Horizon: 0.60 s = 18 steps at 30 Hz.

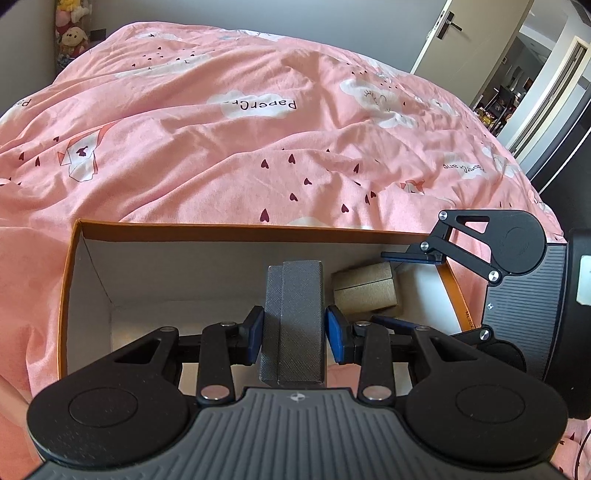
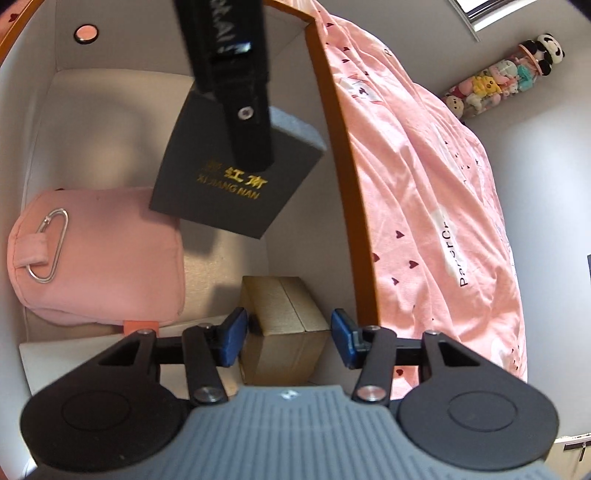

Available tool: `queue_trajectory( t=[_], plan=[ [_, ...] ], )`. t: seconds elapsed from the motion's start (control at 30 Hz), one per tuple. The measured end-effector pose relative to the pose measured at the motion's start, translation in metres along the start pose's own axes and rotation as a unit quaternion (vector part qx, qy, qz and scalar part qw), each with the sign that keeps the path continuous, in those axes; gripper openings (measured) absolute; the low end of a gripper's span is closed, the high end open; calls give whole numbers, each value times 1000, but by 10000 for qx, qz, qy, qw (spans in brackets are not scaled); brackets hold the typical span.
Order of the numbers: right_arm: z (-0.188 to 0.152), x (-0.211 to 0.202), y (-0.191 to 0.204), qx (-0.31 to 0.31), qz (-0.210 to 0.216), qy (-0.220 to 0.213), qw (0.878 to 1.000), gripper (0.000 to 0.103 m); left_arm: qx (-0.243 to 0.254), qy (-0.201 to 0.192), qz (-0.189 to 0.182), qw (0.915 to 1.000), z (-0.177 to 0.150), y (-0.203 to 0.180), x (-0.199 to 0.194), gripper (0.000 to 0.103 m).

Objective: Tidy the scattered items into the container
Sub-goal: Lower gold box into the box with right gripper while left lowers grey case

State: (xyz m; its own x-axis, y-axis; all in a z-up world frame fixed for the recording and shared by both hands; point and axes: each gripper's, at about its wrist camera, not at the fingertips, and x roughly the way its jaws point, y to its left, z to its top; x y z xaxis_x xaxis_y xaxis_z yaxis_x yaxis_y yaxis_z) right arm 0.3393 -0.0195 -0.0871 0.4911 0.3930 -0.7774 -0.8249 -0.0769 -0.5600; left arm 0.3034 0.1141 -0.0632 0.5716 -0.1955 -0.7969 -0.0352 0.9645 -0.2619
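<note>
An orange-rimmed cardboard container [image 1: 229, 227] with white walls lies on the bed. My left gripper [image 1: 293, 332] is shut on a grey textured box [image 1: 295, 295], which hangs upright above the container floor. From the right wrist view that grey box [image 2: 229, 177] shows gold lettering, with a black left finger [image 2: 247, 110] across it. A gold box [image 2: 284, 328] rests in the container's corner. My right gripper [image 2: 288, 338] straddles it, open, with a gap at the right pad. A pink pouch [image 2: 96, 254] with a carabiner lies inside too.
The pink patterned duvet [image 1: 258, 129] spreads around the container. Plush toys [image 1: 72, 33] hang in the far corner by the wall. A door [image 1: 443, 33] stands open at the right. A round finger hole [image 2: 86, 34] pierces the container's end wall.
</note>
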Motion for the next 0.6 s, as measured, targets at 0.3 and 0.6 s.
queue_trajectory(
  t=[0.3, 0.6],
  plan=[
    [-8, 0, 1, 229, 23, 104, 9997, 37, -67, -61, -110, 9999, 7, -3, 9, 41],
    [-21, 7, -2, 753, 273, 404, 9960, 24, -180, -51, -72, 9998, 9, -1, 16, 41]
  ],
)
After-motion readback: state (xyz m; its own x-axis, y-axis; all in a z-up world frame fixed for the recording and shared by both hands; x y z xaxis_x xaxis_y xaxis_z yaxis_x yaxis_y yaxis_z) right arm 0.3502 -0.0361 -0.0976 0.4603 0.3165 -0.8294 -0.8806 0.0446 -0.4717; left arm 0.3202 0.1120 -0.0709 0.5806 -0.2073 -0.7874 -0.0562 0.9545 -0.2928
